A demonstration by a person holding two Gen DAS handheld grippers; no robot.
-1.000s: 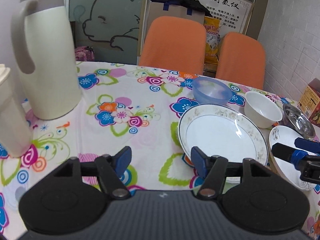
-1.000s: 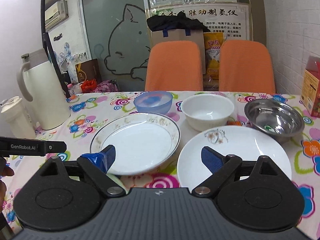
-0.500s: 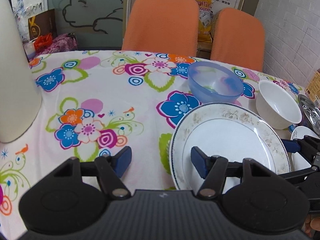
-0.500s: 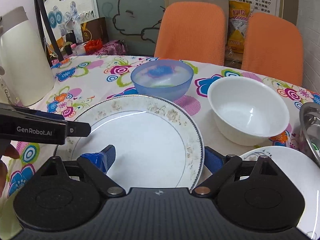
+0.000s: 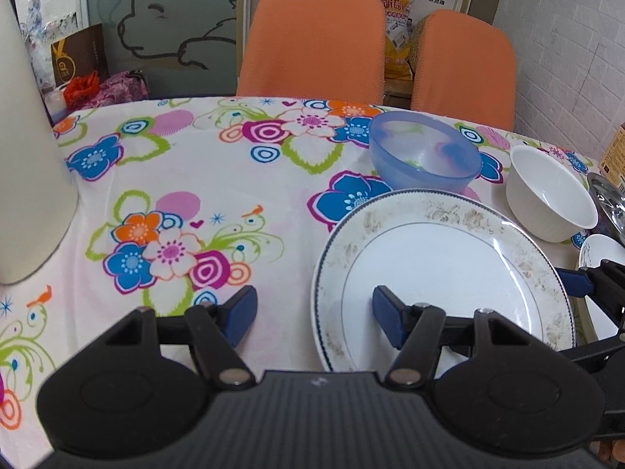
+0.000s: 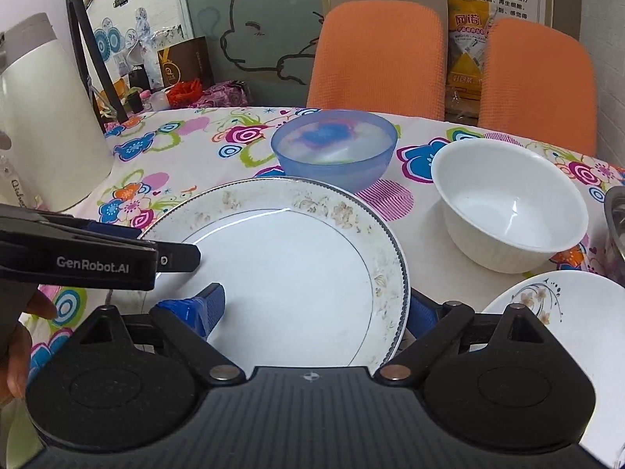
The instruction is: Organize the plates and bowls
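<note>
A deep white plate with a faded floral rim [image 5: 441, 273] [image 6: 297, 273] lies on the flowered tablecloth. My left gripper [image 5: 312, 316] is open across its left rim, one finger over the cloth and one over the plate. My right gripper [image 6: 312, 306] is open across the right rim, its right finger partly hidden below the edge. Neither gripper's pads press on the plate. Behind it stand a translucent blue bowl [image 5: 424, 156] [image 6: 334, 148] and a white bowl [image 5: 550, 203] [image 6: 508, 211]. A flat white plate with a flower drawing [image 6: 566, 320] lies at the right.
A steel bowl [image 6: 617, 215] shows at the right edge. A tall cream jug [image 6: 47, 125] stands at the left of the table. Two orange chairs [image 5: 312, 39] stand behind the table. A hand [image 6: 15, 348] holds the left gripper's handle.
Both grippers have come forward and down onto the floral-rimmed plate, ending on either side of it. In the last half second they barely move.
</note>
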